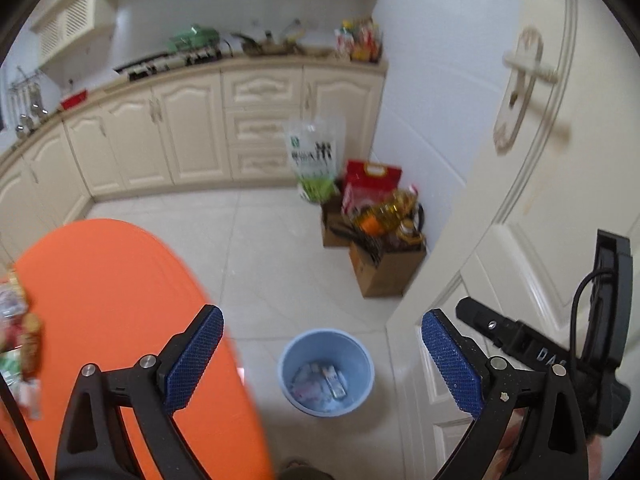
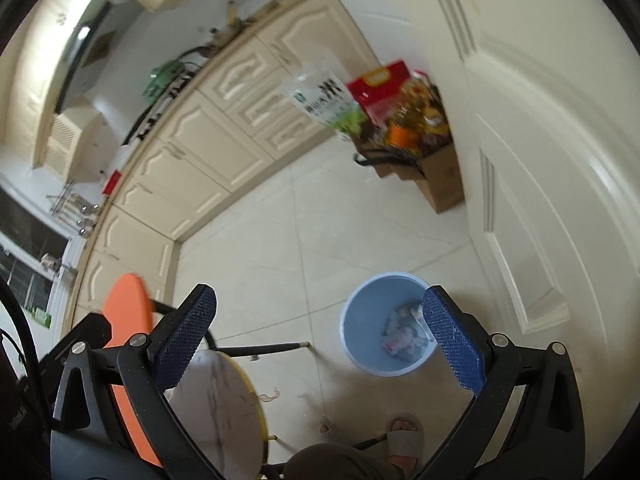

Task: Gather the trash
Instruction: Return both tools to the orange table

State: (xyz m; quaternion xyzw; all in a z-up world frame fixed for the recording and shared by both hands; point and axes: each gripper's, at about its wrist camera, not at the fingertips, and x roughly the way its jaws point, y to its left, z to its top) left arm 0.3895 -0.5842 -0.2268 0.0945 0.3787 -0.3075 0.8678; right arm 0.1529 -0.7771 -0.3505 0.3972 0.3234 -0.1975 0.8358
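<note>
On floor: one blue bin (image 1: 326, 372)

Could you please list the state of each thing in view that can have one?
Left tool: open, nothing between its pads.
Right tool: open, nothing between its pads.
Blue bin: upright on the floor, wrappers inside.
Orange table: wrappers lying at its left edge.
Door: blurred, cannot tell.
Cabinet doors: closed.

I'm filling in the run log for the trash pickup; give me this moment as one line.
left gripper: open, empty | right gripper: open, empty | blue bin: on floor, wrappers inside | orange table: wrappers left on edge
</note>
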